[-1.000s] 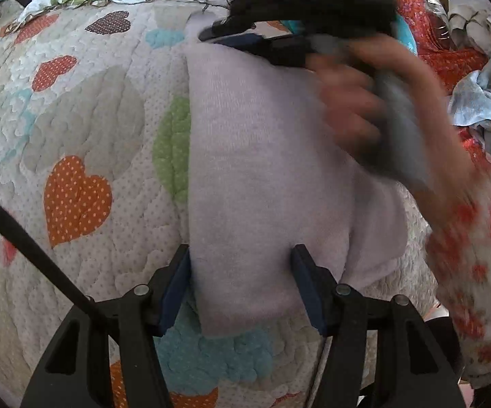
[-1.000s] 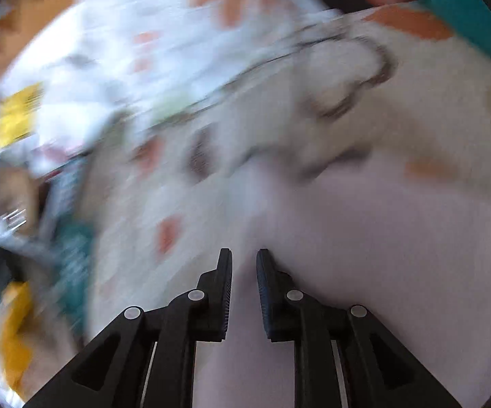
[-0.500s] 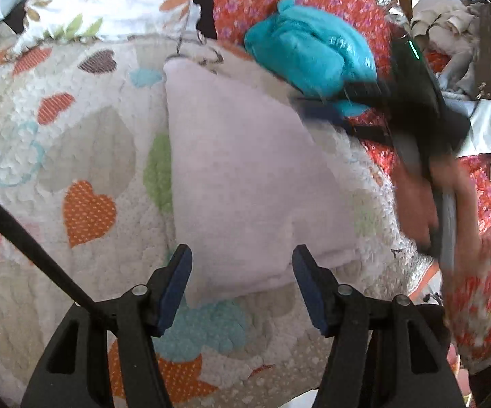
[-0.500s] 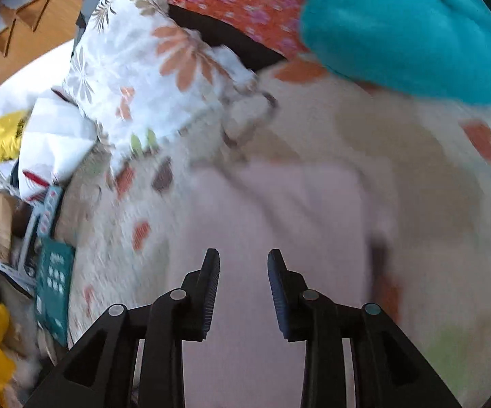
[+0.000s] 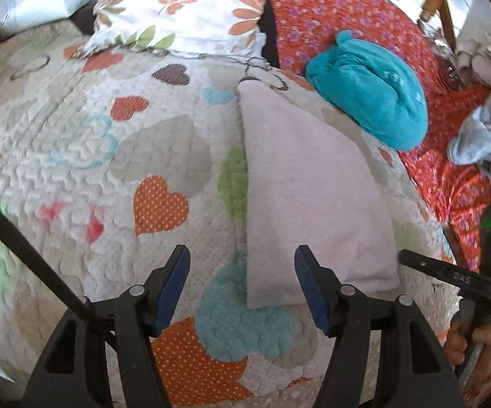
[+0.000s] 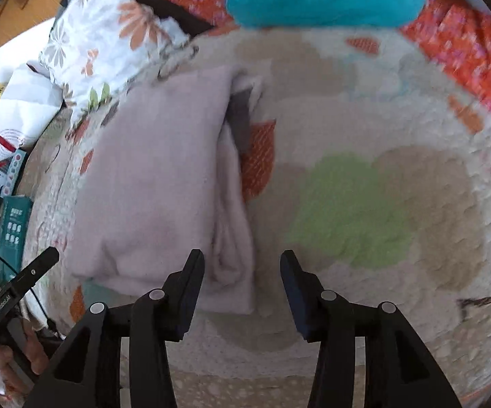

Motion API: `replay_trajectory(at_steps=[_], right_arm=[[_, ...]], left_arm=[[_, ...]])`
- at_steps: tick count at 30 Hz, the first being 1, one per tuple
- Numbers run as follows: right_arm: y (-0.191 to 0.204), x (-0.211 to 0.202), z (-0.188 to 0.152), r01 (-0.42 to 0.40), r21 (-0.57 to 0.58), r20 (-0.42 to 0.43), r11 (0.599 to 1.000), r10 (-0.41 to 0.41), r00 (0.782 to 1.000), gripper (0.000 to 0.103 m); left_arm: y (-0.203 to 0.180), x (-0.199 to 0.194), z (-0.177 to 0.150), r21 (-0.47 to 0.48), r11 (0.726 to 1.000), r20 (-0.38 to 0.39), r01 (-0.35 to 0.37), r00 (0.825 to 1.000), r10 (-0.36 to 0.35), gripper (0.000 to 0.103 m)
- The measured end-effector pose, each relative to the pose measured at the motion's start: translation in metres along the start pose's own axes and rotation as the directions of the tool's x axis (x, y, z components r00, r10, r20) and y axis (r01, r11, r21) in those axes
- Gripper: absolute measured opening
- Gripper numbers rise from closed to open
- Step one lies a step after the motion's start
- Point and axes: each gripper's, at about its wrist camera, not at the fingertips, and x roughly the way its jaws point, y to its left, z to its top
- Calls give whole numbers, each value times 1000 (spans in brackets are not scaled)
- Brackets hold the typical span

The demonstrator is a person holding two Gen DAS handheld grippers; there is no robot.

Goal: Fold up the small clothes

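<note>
A pale lilac garment point(image 5: 310, 197) lies folded flat on the heart-patterned quilt point(image 5: 85, 156). It also shows in the right wrist view point(image 6: 157, 183), with its layered folded edge on the right side. My left gripper point(image 5: 240, 272) is open and empty, just in front of the garment's near edge. My right gripper point(image 6: 242, 278) is open and empty, hovering at the garment's near right corner. The right gripper's body shows at the far right of the left wrist view point(image 5: 449, 273). The left gripper's body shows at the lower left of the right wrist view point(image 6: 17, 285).
A teal folded item point(image 5: 368, 88) lies beyond the garment on a red floral cover point(image 5: 340, 13). A white floral pillow point(image 5: 177, 6) sits at the back. Loose grey clothes point(image 5: 483, 136) pile at the right. Boxes and bags point(image 6: 11, 224) stand beside the bed at the left.
My right gripper has left the garment's far end, swung to its right side and opened. The left gripper has pulled back a little and stays open.
</note>
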Motion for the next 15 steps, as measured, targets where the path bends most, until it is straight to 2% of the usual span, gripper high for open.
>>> replay_trajectory(at_steps=[2, 5, 10, 12, 15], right_arm=[[0, -11, 0, 0, -11, 54, 1000, 0, 999, 52], [-2, -18, 2, -48, 22, 98, 999, 45, 994, 52], [-8, -21, 3, -150, 57, 125, 987, 142, 982, 59], [-5, -16, 3, -151, 64, 119, 986, 143, 983, 59], [3, -12, 3, -125, 47, 113, 991, 119, 986, 59]], left_arm=[[2, 5, -1, -30, 999, -15, 12, 1000, -12, 65], [3, 10, 0, -54, 998, -21, 16, 1000, -17, 65], [7, 13, 6, -105, 993, -17, 52, 998, -54, 71], [8, 17, 8, -112, 993, -27, 48, 998, -51, 71], [3, 19, 7, -80, 997, -39, 6, 999, -9, 71]])
